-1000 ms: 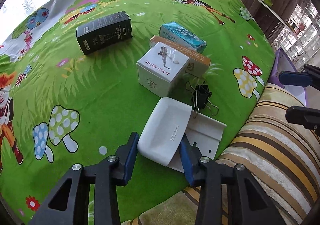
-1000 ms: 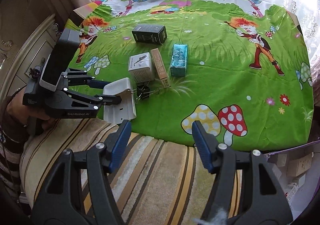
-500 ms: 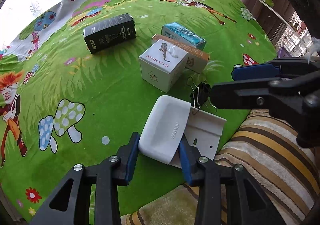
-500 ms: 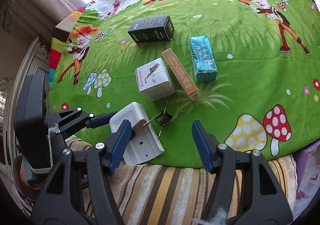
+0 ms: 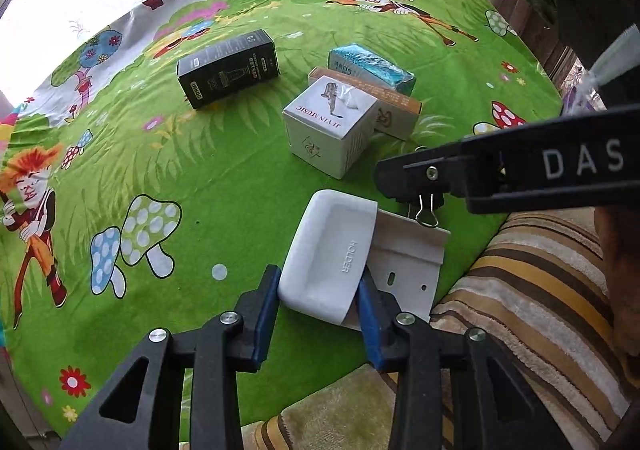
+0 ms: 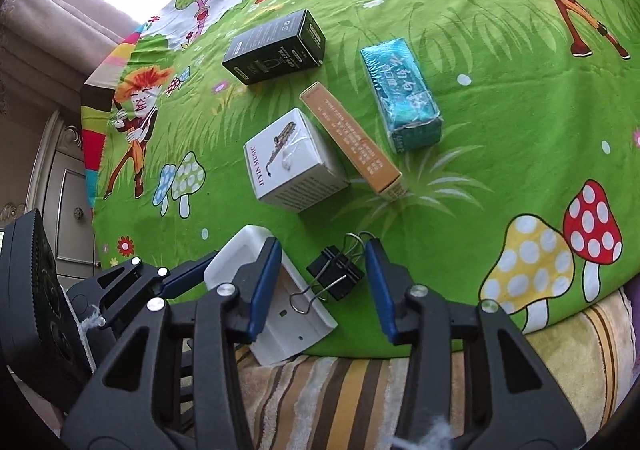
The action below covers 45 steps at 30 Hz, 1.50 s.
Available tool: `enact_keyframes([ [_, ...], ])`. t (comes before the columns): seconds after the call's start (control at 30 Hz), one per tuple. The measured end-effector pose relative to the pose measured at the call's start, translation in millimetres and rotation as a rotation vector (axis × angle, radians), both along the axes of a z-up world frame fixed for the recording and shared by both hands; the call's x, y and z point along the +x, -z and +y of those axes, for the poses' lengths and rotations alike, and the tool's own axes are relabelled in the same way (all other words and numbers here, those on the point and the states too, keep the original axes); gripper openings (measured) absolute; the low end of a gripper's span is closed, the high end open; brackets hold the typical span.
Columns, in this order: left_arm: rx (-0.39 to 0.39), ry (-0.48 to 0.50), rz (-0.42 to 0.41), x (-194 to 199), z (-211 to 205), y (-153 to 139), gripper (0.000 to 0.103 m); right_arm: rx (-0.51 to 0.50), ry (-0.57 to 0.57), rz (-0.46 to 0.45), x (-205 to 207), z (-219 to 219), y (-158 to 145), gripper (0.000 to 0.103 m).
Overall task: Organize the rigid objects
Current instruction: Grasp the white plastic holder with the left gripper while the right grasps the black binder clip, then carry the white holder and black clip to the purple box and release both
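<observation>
My left gripper (image 5: 318, 292) is shut on a white plastic holder (image 5: 330, 254) at the near edge of the table; the holder also shows in the right wrist view (image 6: 280, 310). My right gripper (image 6: 324, 270) is open, its fingers either side of a black binder clip (image 6: 335, 277) that lies against the holder's flat back plate. In the left wrist view the clip (image 5: 426, 204) shows under the right gripper's finger. A white music box (image 6: 292, 162), an orange box (image 6: 350, 138), a teal packet (image 6: 400, 90) and a black box (image 6: 276, 46) lie further in.
The table wears a green cartoon cloth (image 6: 500, 130). A striped cushion (image 6: 360, 390) runs along the near edge below both grippers. A cabinet (image 6: 68, 202) stands to the left of the table.
My right gripper has moved forward and down over the table edge until its open fingers straddle the binder clip. My left gripper keeps its hold on the white holder, nearly still.
</observation>
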State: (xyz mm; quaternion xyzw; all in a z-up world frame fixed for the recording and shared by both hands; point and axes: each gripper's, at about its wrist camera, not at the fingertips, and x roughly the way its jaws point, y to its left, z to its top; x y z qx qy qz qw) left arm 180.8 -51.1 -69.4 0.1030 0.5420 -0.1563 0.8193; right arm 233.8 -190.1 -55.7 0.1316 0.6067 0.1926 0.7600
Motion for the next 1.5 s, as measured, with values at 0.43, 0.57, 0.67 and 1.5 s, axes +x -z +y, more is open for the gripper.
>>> enact_keyframes([
  [0.43, -0.048, -0.236, 0.003, -15, 47, -7, 0.037, -0.045, -0.014, 0.008, -3, 5, 6, 0.048],
  [0.57, -0.083, -0.322, -0.035, -23, 66, -16, 0.037, -0.099, -0.046, -0.020, -4, 13, 5, 0.047],
  [0.67, -0.115, -0.369, -0.057, -27, 76, -21, 0.037, -0.116, -0.067, -0.025, -6, 16, 6, 0.034],
  [1.5, -0.256, -0.397, -0.175, -56, 60, -61, 0.037, 0.039, -0.005, -0.204, -62, -50, -50, 0.033],
])
